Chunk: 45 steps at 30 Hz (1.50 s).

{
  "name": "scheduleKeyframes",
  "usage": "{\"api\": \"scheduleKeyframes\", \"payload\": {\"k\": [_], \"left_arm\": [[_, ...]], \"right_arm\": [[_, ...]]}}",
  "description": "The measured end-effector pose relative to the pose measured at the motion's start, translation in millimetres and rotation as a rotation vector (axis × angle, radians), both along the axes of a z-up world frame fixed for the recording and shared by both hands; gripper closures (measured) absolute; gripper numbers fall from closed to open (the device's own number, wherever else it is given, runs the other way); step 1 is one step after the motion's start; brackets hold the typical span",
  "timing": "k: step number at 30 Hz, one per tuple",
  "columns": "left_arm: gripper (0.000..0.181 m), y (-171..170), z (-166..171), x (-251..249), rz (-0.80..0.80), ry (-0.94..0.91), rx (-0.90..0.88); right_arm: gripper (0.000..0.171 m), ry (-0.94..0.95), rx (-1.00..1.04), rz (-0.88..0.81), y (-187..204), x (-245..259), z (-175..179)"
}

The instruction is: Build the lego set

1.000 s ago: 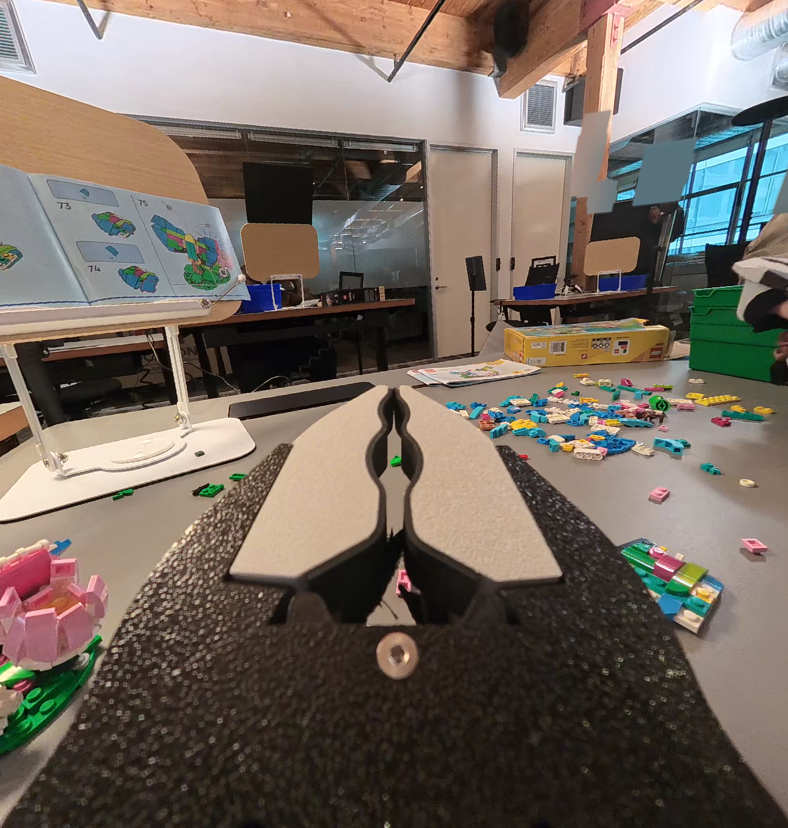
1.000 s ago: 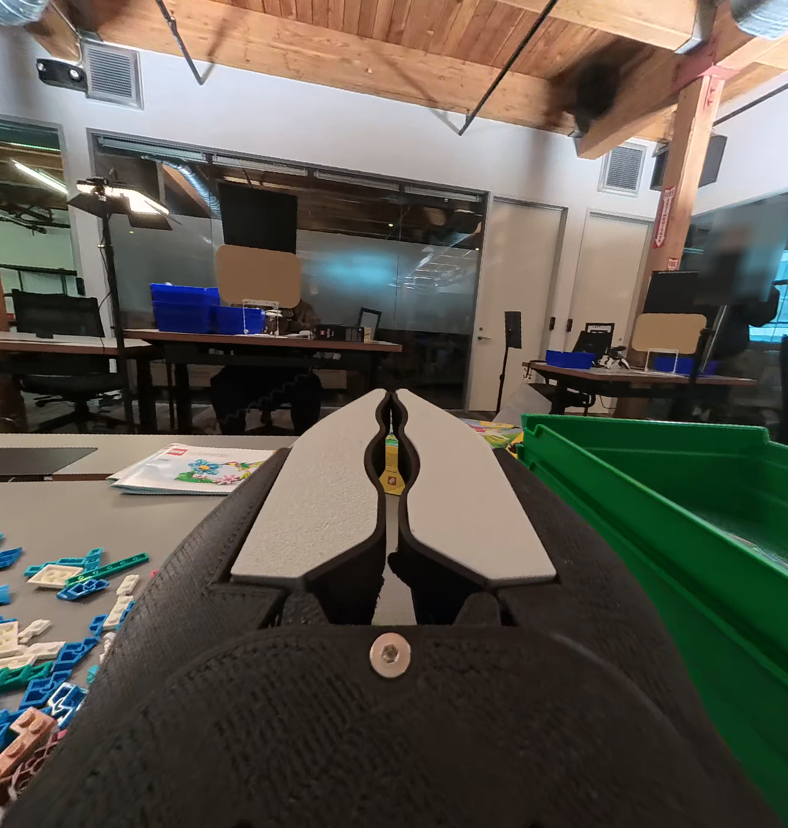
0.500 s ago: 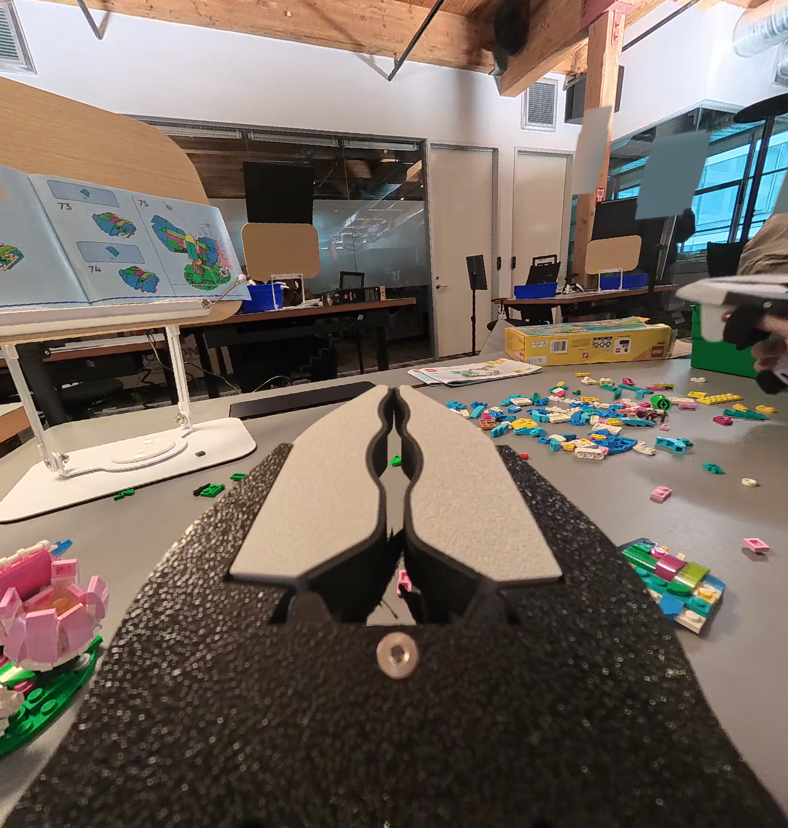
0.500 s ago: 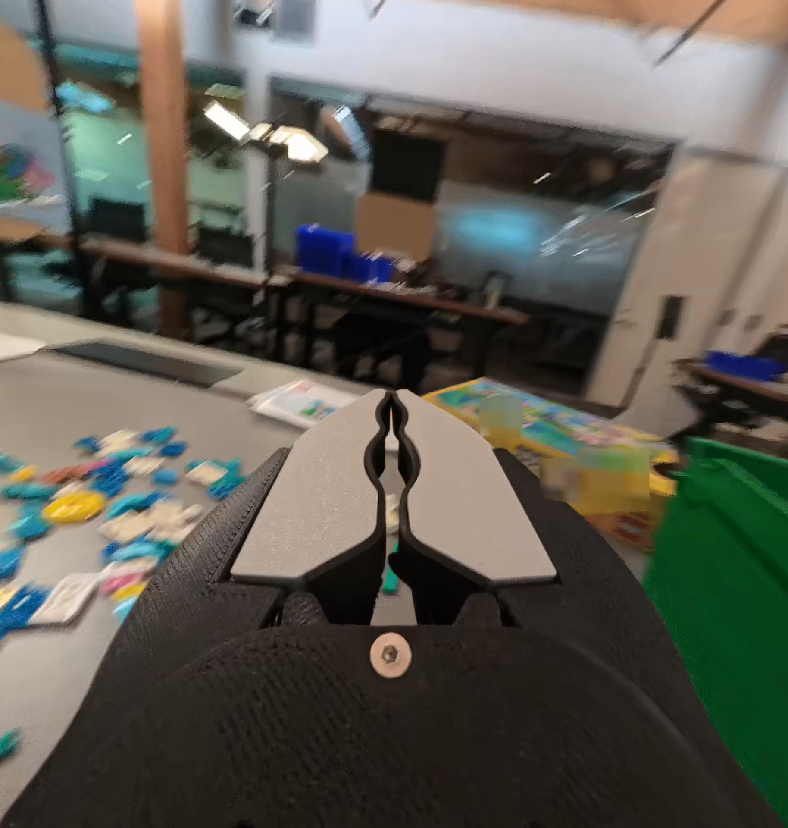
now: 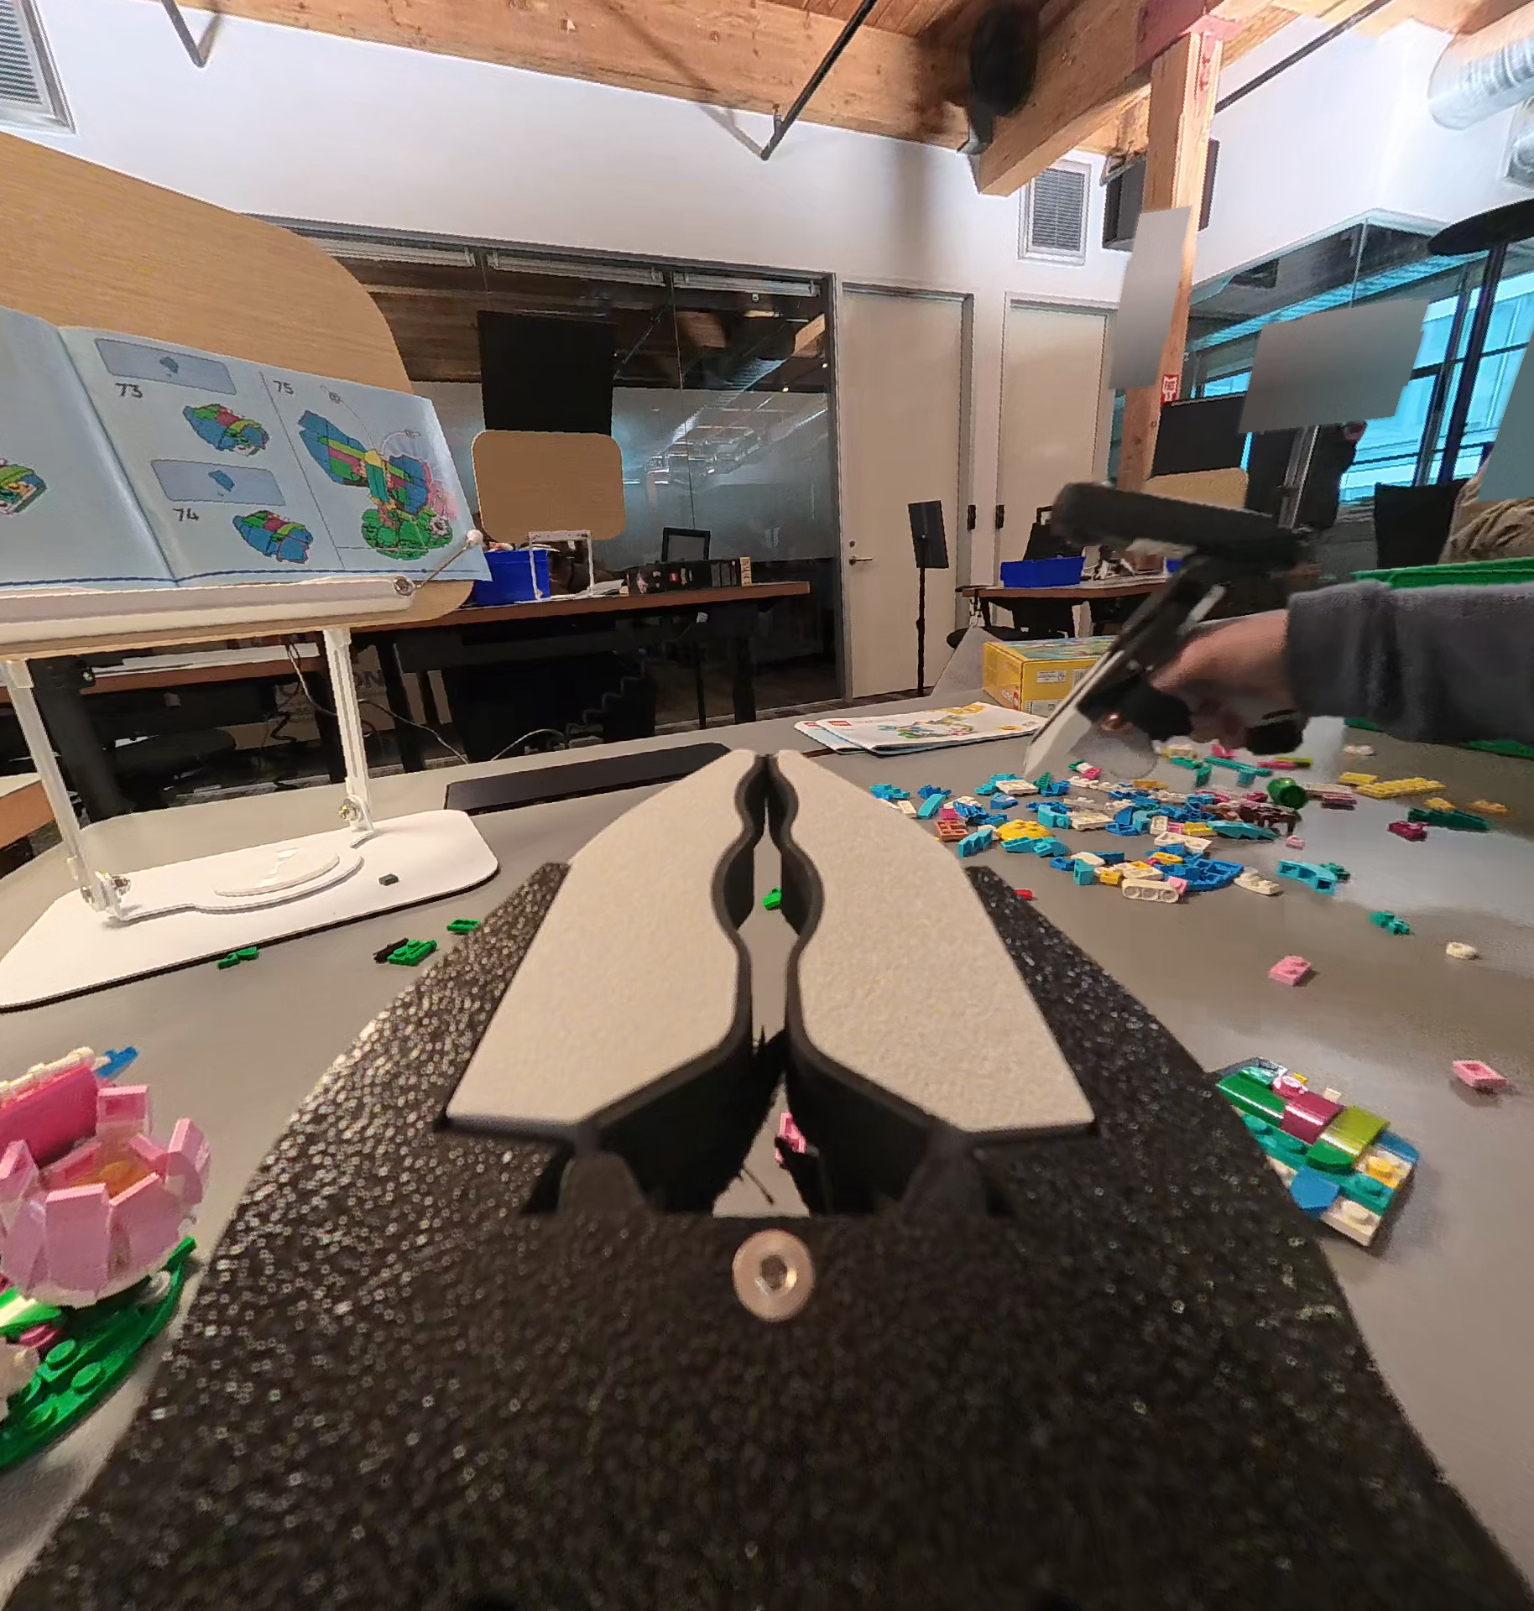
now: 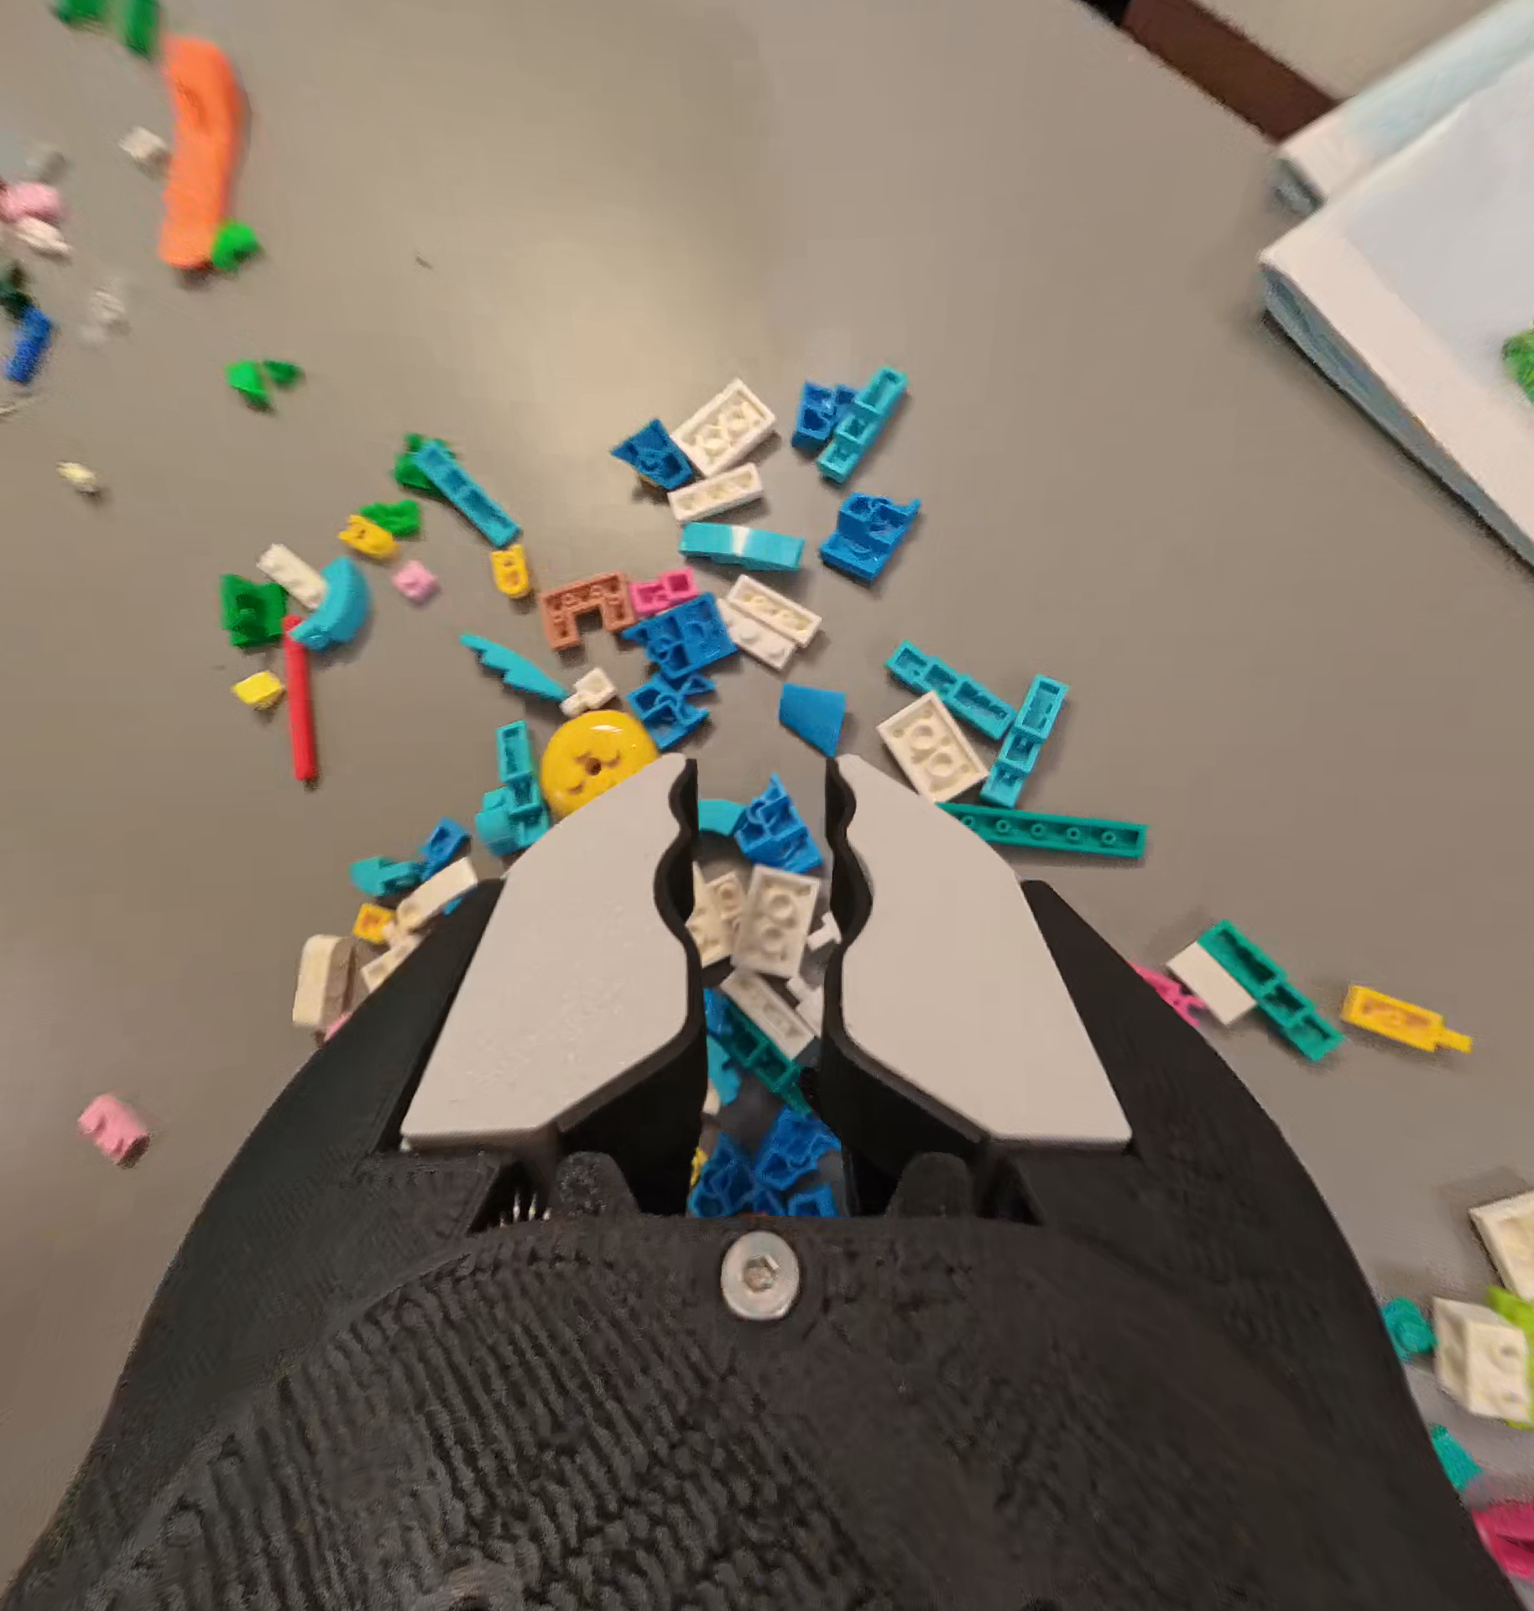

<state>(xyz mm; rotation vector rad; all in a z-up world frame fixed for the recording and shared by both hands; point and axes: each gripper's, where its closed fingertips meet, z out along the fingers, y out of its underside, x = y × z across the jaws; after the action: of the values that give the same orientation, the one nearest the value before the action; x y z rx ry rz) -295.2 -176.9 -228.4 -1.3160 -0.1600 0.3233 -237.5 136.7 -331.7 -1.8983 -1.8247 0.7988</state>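
Note:
My left gripper (image 5: 768,765) is shut and hovers low over the grey table (image 5: 1400,985); a small pink piece shows through the gap near the finger bases. A pink flower build (image 5: 83,1194) on a green base sits at its left. A flat multicoloured plate assembly (image 5: 1321,1142) lies at its right. My right gripper (image 6: 759,771) is open and empty, pointing down over the pile of loose blue, teal, white and yellow pieces (image 6: 746,628). It also shows in the left wrist view (image 5: 1047,763), held by a hand above the pile (image 5: 1121,828).
An open instruction booklet (image 5: 205,471) stands on a white stand at the back left. A yellow box (image 5: 1051,667), green bins (image 5: 1461,575) and more booklets (image 6: 1444,261) lie at the back right. An orange tool (image 6: 197,148) lies beyond the pile. The grippers' ends are close to 35 cm from one another. From my left tips it is roughly 15 cm to the flat multicoloured plate assembly (image 5: 1321,1142); from my right, 25 cm.
My right gripper has swung from facing the room to pointing down over the loose pieces, and its jaws have opened. My left gripper has not moved.

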Motion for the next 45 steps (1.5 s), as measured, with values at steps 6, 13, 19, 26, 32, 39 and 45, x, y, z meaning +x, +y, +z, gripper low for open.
{"api": "scheduleKeyframes", "payload": {"k": [6,13,19,26,32,39,45], "left_arm": [[0.181,-1,1,-2,-0.007,-0.017,0.012],[0.181,-1,1,-2,-0.007,-0.022,0.015],[0.181,-1,1,-2,-0.008,-0.021,0.015],[0.181,-1,1,-2,-0.009,-0.022,0.014],[0.181,-1,1,-3,-0.012,-0.025,0.014],[0.181,-1,1,-3,-0.013,-0.027,0.016],[0.181,-1,1,-3,-0.011,-0.029,0.018]], "right_arm": [[0.141,-0.221,-0.044,-0.1,10,-14,-13],[0.142,-0.38,0.008,-0.103,12,-16,-19],[0.146,-0.421,0.013,-0.084,7,-15,-19],[0.149,-0.451,0.079,-0.1,11,-16,-21],[0.157,-0.491,0.086,-0.094,11,-14,-22],[0.158,-0.478,-0.003,-0.083,2,-14,-17],[0.157,-0.362,-0.112,0.055,-56,-26,11]]}}
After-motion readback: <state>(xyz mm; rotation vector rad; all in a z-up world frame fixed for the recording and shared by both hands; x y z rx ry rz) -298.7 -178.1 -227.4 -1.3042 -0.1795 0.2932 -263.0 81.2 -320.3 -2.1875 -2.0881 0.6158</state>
